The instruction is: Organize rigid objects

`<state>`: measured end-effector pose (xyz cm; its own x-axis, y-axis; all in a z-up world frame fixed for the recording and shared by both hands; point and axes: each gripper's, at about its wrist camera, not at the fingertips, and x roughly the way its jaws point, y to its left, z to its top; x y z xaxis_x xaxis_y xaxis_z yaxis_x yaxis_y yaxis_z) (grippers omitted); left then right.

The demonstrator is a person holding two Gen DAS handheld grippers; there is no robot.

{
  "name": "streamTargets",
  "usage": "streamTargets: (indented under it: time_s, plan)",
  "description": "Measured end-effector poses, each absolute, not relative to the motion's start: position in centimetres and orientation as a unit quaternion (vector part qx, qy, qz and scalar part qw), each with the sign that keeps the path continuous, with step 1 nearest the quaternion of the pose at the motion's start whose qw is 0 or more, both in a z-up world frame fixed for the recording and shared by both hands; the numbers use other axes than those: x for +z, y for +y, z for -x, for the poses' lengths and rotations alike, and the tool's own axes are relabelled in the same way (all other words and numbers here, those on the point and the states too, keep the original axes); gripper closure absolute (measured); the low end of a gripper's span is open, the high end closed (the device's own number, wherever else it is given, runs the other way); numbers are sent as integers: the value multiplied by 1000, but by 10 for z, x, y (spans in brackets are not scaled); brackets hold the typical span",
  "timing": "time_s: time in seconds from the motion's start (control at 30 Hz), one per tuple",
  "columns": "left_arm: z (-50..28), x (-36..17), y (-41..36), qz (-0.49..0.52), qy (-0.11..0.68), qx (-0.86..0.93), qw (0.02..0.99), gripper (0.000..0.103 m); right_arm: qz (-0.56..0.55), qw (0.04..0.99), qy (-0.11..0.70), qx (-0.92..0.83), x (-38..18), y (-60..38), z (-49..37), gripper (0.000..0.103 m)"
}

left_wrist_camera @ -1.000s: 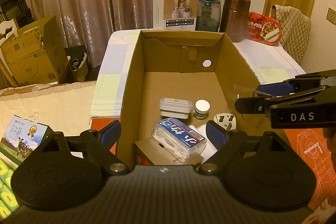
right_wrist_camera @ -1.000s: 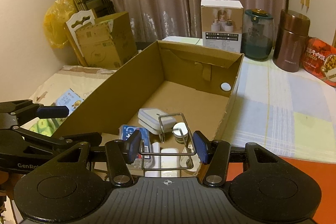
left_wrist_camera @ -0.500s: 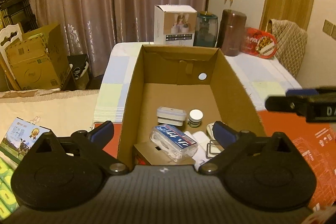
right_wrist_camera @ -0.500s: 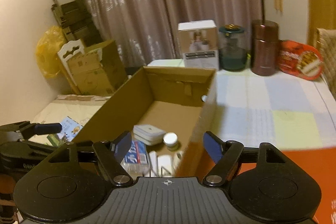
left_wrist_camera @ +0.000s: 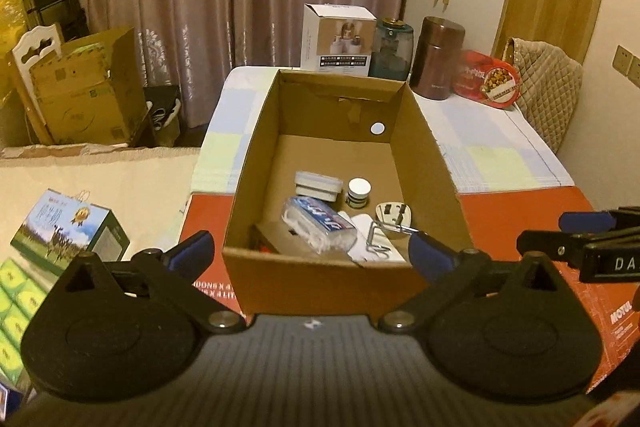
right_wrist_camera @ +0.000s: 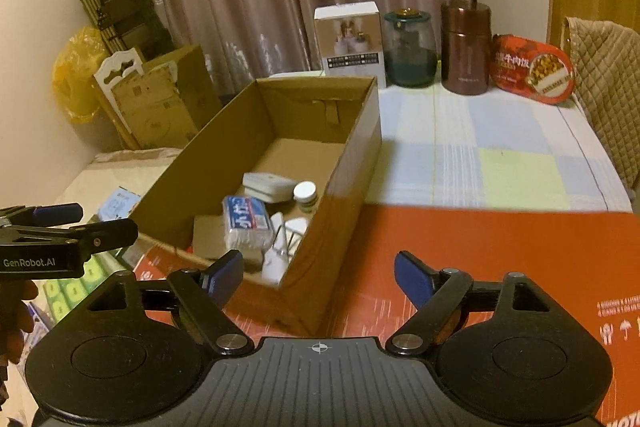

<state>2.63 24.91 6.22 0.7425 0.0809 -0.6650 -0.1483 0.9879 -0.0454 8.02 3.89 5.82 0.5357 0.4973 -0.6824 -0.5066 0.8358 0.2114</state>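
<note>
An open cardboard box (left_wrist_camera: 424, 163) sits on a flat red carton (right_wrist_camera: 480, 247), and everything else is placed from that box. The left gripper (left_wrist_camera: 310, 253) hovers just outside the box's near wall, its blue-padded fingers (left_wrist_camera: 192, 249) spread wide with nothing between them. The right gripper (right_wrist_camera: 318, 277) hangs over the box's near right corner and the red carton, also spread wide and empty.

Inside the box, toward its near end, lie a blue-labelled clear pack (left_wrist_camera: 320, 223), a white lidded case (left_wrist_camera: 318, 183), a small white-capped jar (left_wrist_camera: 359, 191), a white plug adapter (left_wrist_camera: 392, 213) and a wire metal stand (left_wrist_camera: 378, 237), the last lying against the right wall; its exact shape is hard to make out. A brown flat item (left_wrist_camera: 272, 237) lies under the pack.

Beyond the box's far wall stand a white product box (left_wrist_camera: 339, 39), a teal jar (left_wrist_camera: 390, 47), a brown canister (left_wrist_camera: 440, 57) and a red tin (left_wrist_camera: 486, 79) on a checked cloth (right_wrist_camera: 480, 155).
</note>
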Motion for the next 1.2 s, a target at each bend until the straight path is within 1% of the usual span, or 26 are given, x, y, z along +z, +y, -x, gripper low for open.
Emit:
streamTargets:
  time_s: [0.2,0.7,1.2]
  plan:
    - [-5,67,238,63,352,62,932,2,18,878,386,281,60,32,-61,22]
    - [30,71,207,44,368,58,927,2,32,883,386,265,64,16,-31,22]
    - [38,64,199,44,381,62,921,2,38,880,391,269,64,11,-14,22]
